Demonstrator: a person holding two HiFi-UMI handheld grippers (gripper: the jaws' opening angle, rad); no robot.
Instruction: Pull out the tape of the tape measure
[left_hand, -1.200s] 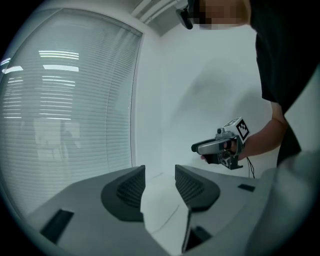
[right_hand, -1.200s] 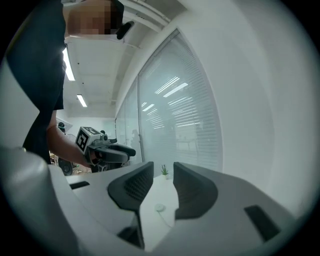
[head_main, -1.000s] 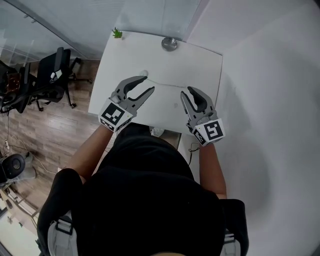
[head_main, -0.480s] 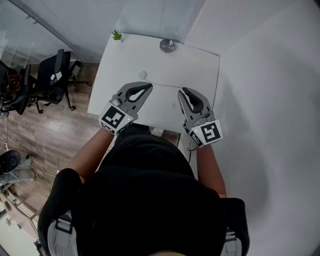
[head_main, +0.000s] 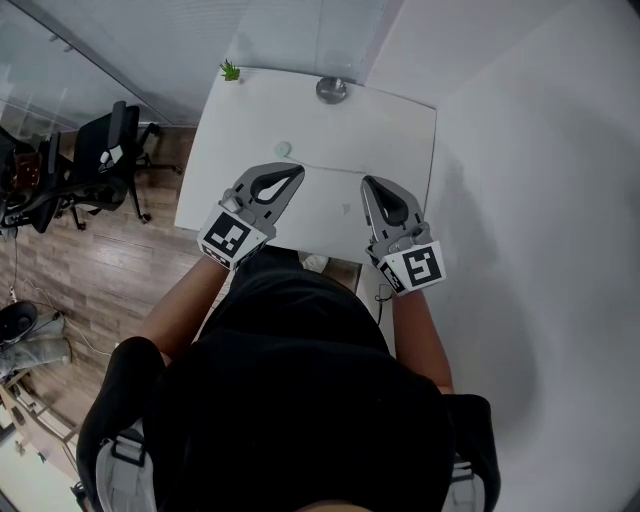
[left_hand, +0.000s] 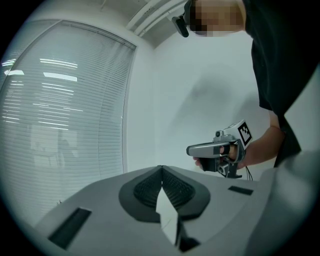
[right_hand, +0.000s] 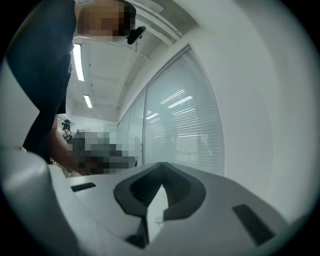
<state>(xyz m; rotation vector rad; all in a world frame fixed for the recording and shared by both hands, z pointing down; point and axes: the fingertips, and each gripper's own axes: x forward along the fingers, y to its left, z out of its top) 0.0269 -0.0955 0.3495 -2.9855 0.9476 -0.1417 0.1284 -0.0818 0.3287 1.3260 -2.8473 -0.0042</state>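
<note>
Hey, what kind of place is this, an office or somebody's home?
Probably an office: a white desk stands against a plain wall, black office chairs sit on the wood floor beside it, and a large window with blinds runs behind it.

Black short-sleeved top (head_main: 290, 400); grey left tool (head_main: 297, 171) and right tool (head_main: 366, 183), black-and-white marker cubes (head_main: 228, 238).

We see the table (head_main: 400, 130) at upper centre, with a small plant (head_main: 231, 70) on its upper-left corner and a round object (head_main: 331, 90) at its top edge. Chairs (head_main: 105, 150) stand on the floor (head_main: 120, 260) at the frame's left.
</note>
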